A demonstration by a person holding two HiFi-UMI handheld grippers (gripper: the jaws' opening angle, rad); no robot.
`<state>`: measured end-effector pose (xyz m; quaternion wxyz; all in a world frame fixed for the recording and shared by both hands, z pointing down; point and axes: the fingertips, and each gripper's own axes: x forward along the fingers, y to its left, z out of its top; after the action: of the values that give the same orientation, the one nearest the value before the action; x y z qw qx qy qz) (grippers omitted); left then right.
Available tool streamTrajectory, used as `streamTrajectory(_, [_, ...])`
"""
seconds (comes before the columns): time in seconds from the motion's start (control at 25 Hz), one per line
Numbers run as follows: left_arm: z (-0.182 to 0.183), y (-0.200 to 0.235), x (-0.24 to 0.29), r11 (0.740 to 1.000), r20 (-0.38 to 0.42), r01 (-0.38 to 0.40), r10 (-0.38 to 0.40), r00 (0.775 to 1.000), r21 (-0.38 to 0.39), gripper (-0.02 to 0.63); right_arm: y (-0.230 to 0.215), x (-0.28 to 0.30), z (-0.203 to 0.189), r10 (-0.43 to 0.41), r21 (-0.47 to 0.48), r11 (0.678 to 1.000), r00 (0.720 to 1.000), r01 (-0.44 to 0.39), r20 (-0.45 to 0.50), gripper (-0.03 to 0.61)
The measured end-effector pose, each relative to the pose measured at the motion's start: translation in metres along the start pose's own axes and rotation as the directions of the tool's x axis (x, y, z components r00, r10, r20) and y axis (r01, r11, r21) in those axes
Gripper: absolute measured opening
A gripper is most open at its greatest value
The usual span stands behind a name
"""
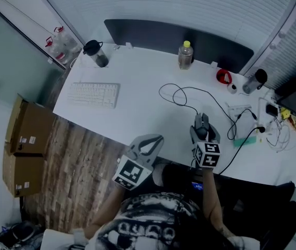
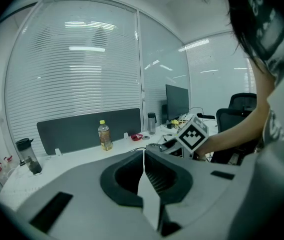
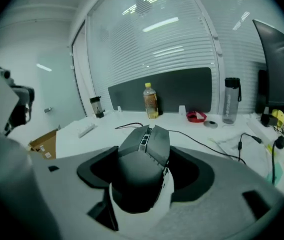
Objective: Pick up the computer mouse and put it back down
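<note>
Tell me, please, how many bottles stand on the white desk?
3. A dark-lidded shaker at the back left corner, a yellow-capped bottle at the back middle, a dark flask at the back right beside a red dish. None seems hidden.

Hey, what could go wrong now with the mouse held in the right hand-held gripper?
The computer mouse sits between the wide-set jaws of the right hand-held gripper, and its rounded shell might slip out. Its cable trails in loops across the white desk; it may snag or pull taut and tug the mouse sideways.
</note>
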<state>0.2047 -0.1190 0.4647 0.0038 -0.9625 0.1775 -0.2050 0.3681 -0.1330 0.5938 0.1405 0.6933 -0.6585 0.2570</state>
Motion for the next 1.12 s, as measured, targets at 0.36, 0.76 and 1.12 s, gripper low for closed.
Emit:
streamTrajectory(0.36, [-0.010,0.076,-0.026,0.997,0.031,-0.065,0.065,0.997,-0.030,0.005,0.073,-0.010,0.081,0.150,-0.042,0.988,0.985,-0.147,0.091,0.311])
streamTrajectory(0.76, [-0.042,0.162,-0.061,0.985,0.041,-0.146,0.150,0.988,-0.092,0.005,0.152,0.016,0.121,0.228,-0.102,0.971,0.969,-0.218,0.100,0.310])
streamTrajectory(1.12, [-0.073,0.212,-0.106,0.969,0.032,-0.200,0.206,0.978,-0.144,0.005,0.224,0.107,0.115,0.302,-0.108,0.949,0.953,-0.298,0.024,0.310])
